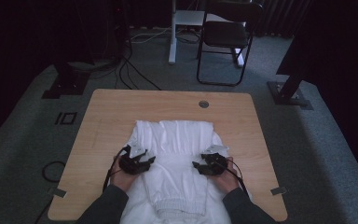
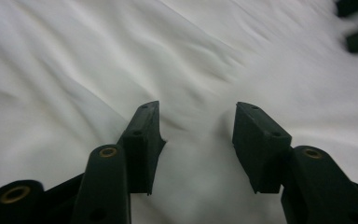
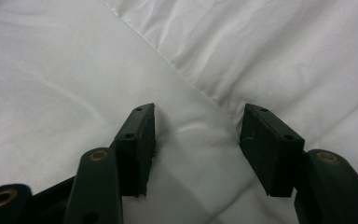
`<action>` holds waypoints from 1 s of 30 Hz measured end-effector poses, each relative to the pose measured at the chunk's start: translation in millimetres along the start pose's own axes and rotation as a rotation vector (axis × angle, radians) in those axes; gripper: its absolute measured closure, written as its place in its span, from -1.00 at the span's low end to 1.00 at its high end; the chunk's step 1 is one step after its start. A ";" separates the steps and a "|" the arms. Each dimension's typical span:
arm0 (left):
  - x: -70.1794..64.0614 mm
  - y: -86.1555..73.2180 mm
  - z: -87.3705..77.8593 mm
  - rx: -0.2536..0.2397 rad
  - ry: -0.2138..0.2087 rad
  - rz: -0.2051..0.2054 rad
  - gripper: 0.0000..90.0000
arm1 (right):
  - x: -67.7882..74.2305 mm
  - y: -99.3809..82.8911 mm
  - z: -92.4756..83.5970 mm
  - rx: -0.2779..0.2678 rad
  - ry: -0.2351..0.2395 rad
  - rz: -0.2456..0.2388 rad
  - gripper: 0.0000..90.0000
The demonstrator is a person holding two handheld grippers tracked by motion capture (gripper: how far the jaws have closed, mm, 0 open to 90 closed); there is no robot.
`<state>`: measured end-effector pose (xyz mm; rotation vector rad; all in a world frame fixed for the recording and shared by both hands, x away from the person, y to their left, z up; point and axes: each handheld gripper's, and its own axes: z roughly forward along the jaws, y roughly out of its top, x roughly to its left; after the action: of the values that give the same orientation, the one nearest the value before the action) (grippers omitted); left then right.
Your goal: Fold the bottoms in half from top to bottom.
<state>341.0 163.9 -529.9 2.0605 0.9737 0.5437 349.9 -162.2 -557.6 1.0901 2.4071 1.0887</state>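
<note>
High view: white garment (image 1: pixel 175 158) spread on wooden table (image 1: pixel 107 116); left gripper (image 1: pixel 150 161) and right gripper (image 1: pixel 196 164) rest on it, tips facing inward.
Left gripper view: jaws apart, cloth beneath and ahead.
Right gripper view: jaws apart, seam ahead.

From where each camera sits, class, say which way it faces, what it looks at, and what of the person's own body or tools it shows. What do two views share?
High view: above the person's side, facing forward and down on the wooden table; both sleeved forearms, left tool and right tool show.
Left gripper view: rides the left tool, looking along its parted black jaws at white cloth.
Right gripper view: rides the right tool, jaws parted over a seam.
Shared: all views show the white garment.
</note>
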 end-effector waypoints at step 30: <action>107.4 46.4 64.1 0.128 0.176 -0.224 0.47 | -2.8 0.4 -0.1 0.000 0.015 0.000 0.00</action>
<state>469.5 199.7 -526.7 2.0046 1.3560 0.5628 352.0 -164.1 -557.4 1.0858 2.4185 1.1012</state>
